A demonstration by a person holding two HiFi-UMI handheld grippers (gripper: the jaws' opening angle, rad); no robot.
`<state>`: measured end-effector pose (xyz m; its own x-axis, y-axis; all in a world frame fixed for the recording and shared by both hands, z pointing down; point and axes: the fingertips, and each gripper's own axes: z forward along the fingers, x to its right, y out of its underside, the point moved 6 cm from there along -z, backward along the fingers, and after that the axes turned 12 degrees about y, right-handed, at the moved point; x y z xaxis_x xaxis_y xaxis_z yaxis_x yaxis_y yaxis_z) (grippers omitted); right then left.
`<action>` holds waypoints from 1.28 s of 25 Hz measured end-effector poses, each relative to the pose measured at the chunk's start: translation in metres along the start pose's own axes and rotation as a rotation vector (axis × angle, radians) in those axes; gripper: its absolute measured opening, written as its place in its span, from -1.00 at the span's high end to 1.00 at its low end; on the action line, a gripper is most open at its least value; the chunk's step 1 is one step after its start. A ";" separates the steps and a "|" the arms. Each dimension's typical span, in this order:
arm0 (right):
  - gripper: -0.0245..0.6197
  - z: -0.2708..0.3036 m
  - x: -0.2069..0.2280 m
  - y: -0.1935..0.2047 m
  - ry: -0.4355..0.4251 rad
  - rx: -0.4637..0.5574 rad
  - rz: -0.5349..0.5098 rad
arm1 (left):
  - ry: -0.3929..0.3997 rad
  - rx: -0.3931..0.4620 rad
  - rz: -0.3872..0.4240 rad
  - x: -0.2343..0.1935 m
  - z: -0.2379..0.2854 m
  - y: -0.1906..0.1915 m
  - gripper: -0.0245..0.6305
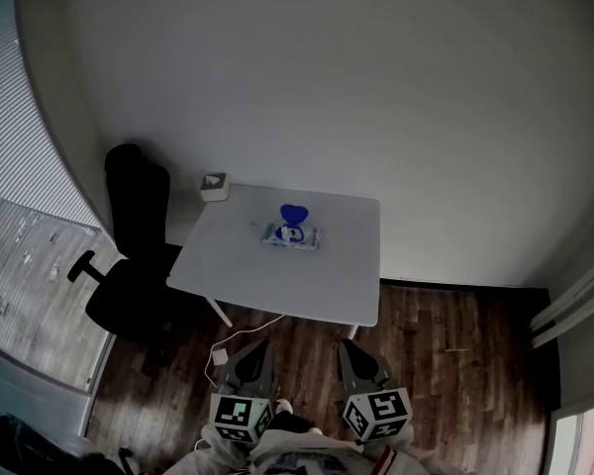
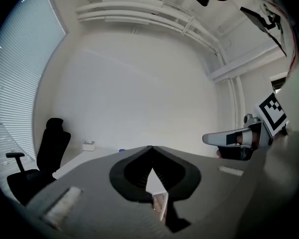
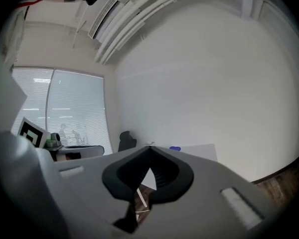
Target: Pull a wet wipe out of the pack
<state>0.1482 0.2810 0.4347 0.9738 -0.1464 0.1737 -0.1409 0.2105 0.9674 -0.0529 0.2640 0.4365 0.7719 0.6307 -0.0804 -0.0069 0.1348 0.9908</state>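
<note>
The wet wipe pack (image 1: 291, 235) lies flat near the middle of the white table (image 1: 327, 285), its blue lid (image 1: 295, 212) standing open. In the right gripper view the blue lid (image 3: 175, 148) shows just past the jaw tips. Both grippers hang low in front of the table, well short of the pack. My left gripper (image 1: 260, 346) (image 2: 150, 147) is shut with nothing in it. My right gripper (image 1: 348, 345) (image 3: 150, 146) is also shut and empty. The two are held side by side and point toward the table.
A small white box (image 1: 214, 186) sits at the table's back left corner. A black office chair (image 1: 134, 255) stands left of the table. A white cable (image 1: 230, 342) lies on the wood floor under the table's front edge. A white wall stands behind.
</note>
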 end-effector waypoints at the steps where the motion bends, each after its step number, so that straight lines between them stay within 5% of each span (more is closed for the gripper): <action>1: 0.90 0.002 0.001 -0.001 -0.002 0.001 0.000 | -0.002 0.000 0.002 -0.001 0.002 -0.001 0.92; 12: 0.91 0.027 0.003 0.002 -0.019 -0.010 -0.008 | 0.004 0.018 0.004 -0.011 0.017 -0.003 0.92; 32: 0.90 0.134 0.003 -0.026 0.027 -0.015 -0.031 | 0.042 0.032 -0.015 -0.099 0.097 -0.022 0.92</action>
<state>0.1311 0.1456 0.4346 0.9821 -0.1273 0.1385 -0.1081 0.2211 0.9693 -0.0676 0.1239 0.4333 0.7444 0.6604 -0.0990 0.0250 0.1205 0.9924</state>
